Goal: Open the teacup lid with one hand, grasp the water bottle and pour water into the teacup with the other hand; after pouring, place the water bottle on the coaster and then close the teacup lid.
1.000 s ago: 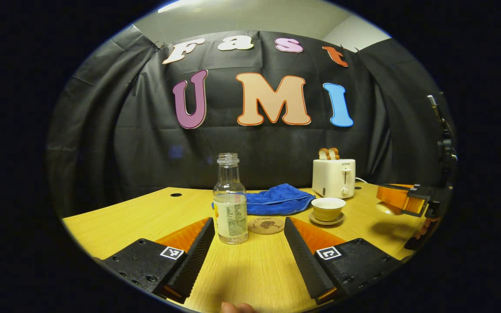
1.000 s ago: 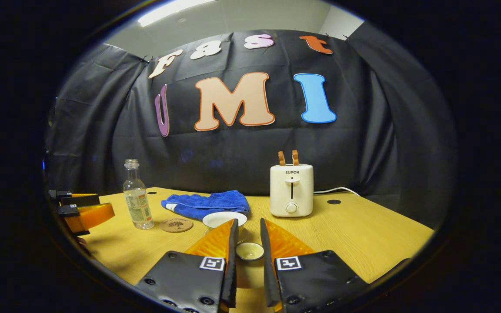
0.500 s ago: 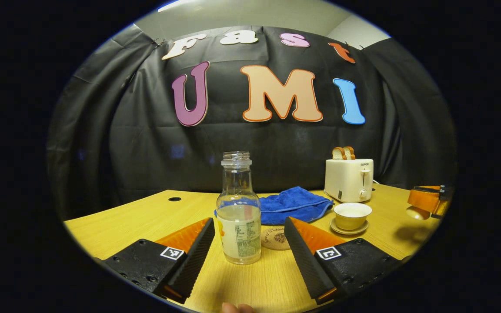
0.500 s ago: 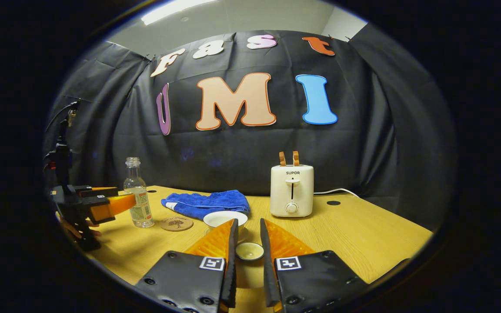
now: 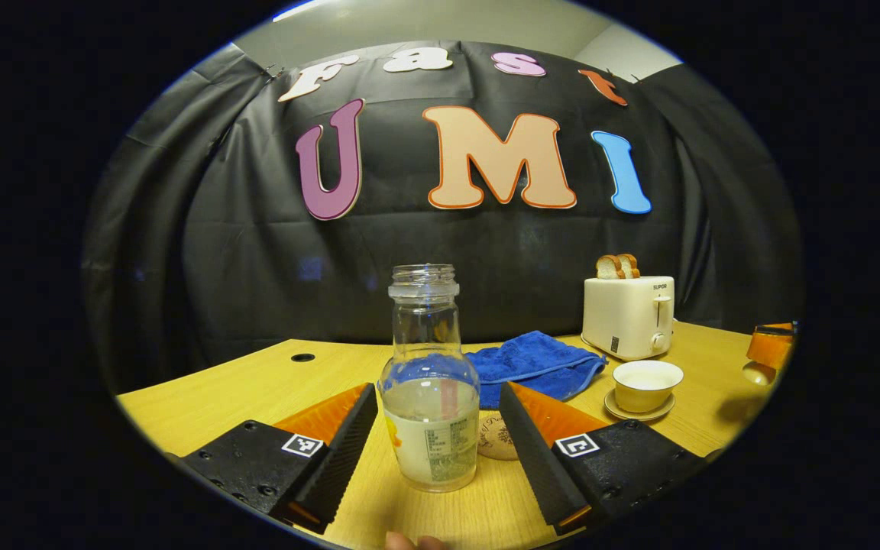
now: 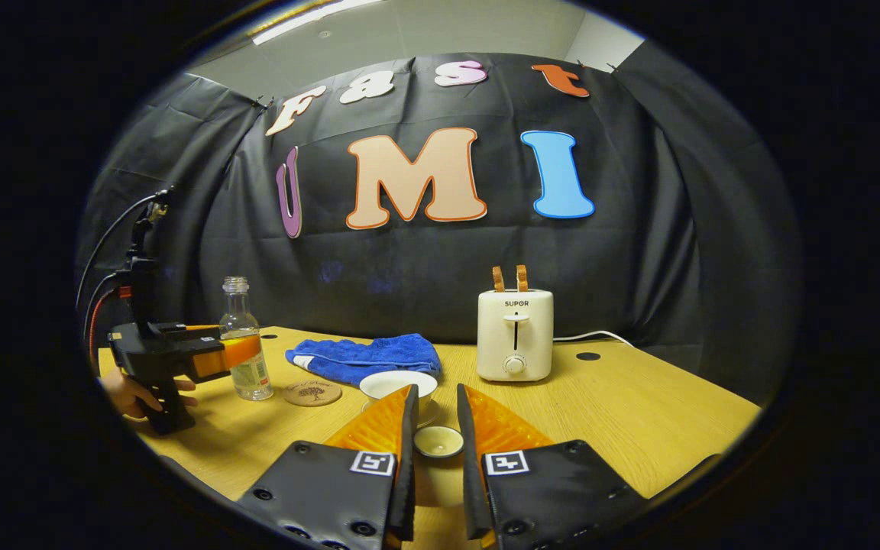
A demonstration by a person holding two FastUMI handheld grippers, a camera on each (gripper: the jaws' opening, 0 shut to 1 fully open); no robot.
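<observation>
A clear, uncapped water bottle (image 5: 428, 397), part full, stands on the table between the fingers of my left gripper (image 5: 437, 389), which is open with a gap on both sides. The round coaster (image 5: 495, 443) lies just behind the bottle, partly hidden. The teacup (image 5: 646, 382) sits lidless on its saucer to the right. My right gripper (image 6: 434, 393) is shut on the teacup lid (image 6: 440, 441), held just in front of the cup (image 6: 398, 382). In the right gripper view the left gripper (image 6: 211, 355) reaches the bottle (image 6: 245, 344), with the coaster (image 6: 312, 393) beside it.
A blue cloth (image 5: 535, 363) lies behind the coaster. A white toaster (image 5: 629, 317) with two bread slices stands at the back, its cord (image 6: 589, 334) trailing right. The wooden table (image 6: 638, 412) has a cable hole (image 6: 587, 355). A hand (image 6: 134, 393) holds the left gripper.
My left gripper has moved forward, so the bottle now stands between its fingers and looks larger. The right gripper has kept still with the lid.
</observation>
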